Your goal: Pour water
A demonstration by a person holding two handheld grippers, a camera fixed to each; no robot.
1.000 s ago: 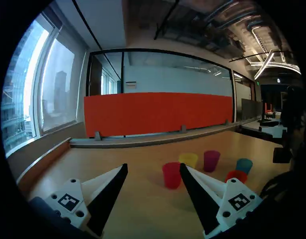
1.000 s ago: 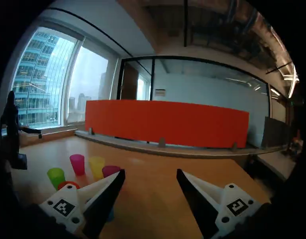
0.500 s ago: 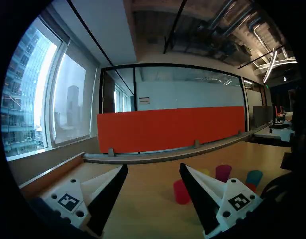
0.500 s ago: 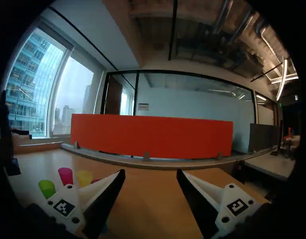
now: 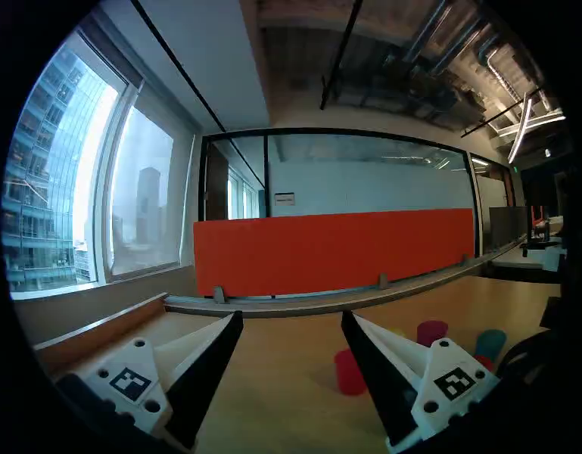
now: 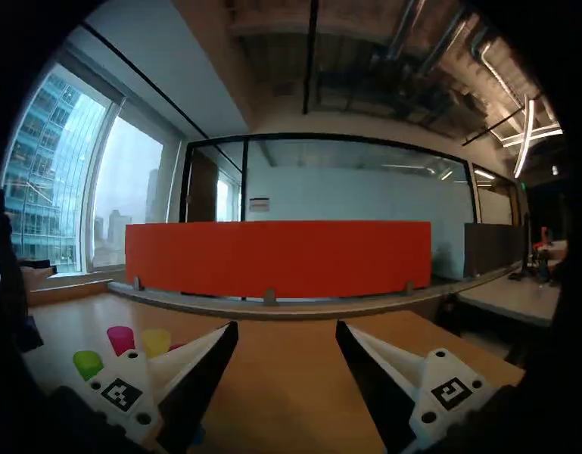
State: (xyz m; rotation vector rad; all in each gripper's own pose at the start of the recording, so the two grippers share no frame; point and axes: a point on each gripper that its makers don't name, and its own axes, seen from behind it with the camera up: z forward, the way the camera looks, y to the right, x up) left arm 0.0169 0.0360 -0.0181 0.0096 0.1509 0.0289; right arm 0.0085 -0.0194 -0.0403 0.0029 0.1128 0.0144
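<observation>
Both claws have tipped up since a second ago, so the cups have slid down toward the bottom of each view and a lot more ceiling is showing. Left claw (image 5: 291,314) is spread wide with nothing between its fingers, and it's the same deal with the right claw (image 6: 287,324).

Left gripper view gets the red cup (image 5: 350,371) just ahead, right by the inner edge of its right-hand finger. The magenta cup (image 5: 431,331) and teal cup (image 5: 490,342) sit a bit farther out past that finger.

Right gripper view gets a green cup (image 6: 88,363), the magenta cup and a yellow cup (image 6: 156,340) off to the left of its claw, with the left-hand finger cutting across that group.

All the cups are see-through coloured plastic, upright on the wooden worktop (image 5: 291,401). Can't tell whether any hold water.

Beyond both claws an orange partition (image 6: 275,257) runs along the worktop's far edge, with big windows (image 5: 79,204) off to the left.
</observation>
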